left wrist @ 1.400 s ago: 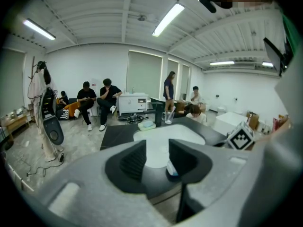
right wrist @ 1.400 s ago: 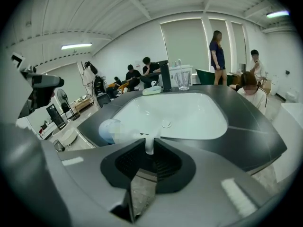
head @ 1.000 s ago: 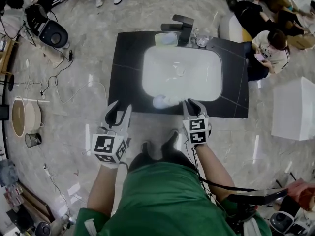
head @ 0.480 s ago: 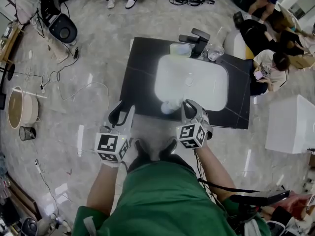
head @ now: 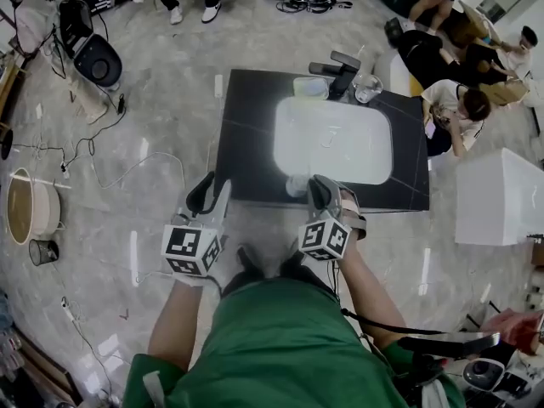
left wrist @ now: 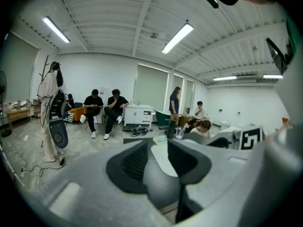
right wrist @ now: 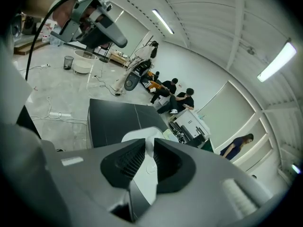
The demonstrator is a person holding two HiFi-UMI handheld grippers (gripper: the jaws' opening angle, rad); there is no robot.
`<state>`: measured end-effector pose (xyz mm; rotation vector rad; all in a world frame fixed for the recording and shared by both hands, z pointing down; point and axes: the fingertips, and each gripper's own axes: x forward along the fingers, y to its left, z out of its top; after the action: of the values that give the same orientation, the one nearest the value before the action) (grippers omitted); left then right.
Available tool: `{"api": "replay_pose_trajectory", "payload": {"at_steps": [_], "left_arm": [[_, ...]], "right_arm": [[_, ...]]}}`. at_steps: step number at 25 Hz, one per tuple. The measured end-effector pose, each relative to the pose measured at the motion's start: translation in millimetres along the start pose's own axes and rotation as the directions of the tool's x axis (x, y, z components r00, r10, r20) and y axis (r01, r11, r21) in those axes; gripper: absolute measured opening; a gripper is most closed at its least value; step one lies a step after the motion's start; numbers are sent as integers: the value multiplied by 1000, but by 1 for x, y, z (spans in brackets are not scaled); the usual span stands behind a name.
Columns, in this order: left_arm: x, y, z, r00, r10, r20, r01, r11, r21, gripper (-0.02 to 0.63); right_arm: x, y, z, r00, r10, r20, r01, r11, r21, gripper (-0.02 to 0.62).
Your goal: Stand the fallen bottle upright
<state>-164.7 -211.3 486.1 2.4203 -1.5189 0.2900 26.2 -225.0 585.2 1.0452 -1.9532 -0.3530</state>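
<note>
The desk (head: 242,143) is a matt black stone-like slab with faint pale veins, its basin (head: 374,147) glossy white, the floor (head: 153,83) polished grey marble-look tile, the bottle (head: 296,185) milky, smooth plastic, and the left claw (left wrist: 157,145) and right claw (right wrist: 149,143) smooth matt grey plastic with dark ribbed pads (left wrist: 135,162).

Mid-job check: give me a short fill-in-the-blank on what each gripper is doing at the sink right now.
1. The right gripper is shut on the pale plastic ___.
2. The left gripper has its jaws apart and holds ___.
3. The white basin is sunk in a ___ stone countertop.

Missing words: bottle; nothing; black.
</note>
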Motion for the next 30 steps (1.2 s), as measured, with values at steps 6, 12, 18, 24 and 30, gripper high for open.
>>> {"api": "replay_pose_trajectory", "payload": {"at_steps": [6,12,18,24,30], "left_arm": [[-8,16,-1,999,-34,2,34,999,-10,127],[-12,22,-1,998,-59,1,59,998,-4,127],[-15,23,2,998,-66,7,66,998,-2,127],[-14,21,6,998,-63,19,63,998,-2,127],[-11,13,17,997,-56,45,56,998,7,127]], "right_arm": [[-3,17,18,1000,3,14,-4,997,72,58],[-4,24,27,999,19,30,-23,988,156,61],[-5,27,32,995,74,59,-88,952,293,70],[-14,10,42,991,64,115,-108,899,424,86],[-30,-25,54,981,18,195,-125,822,555,86]]}}
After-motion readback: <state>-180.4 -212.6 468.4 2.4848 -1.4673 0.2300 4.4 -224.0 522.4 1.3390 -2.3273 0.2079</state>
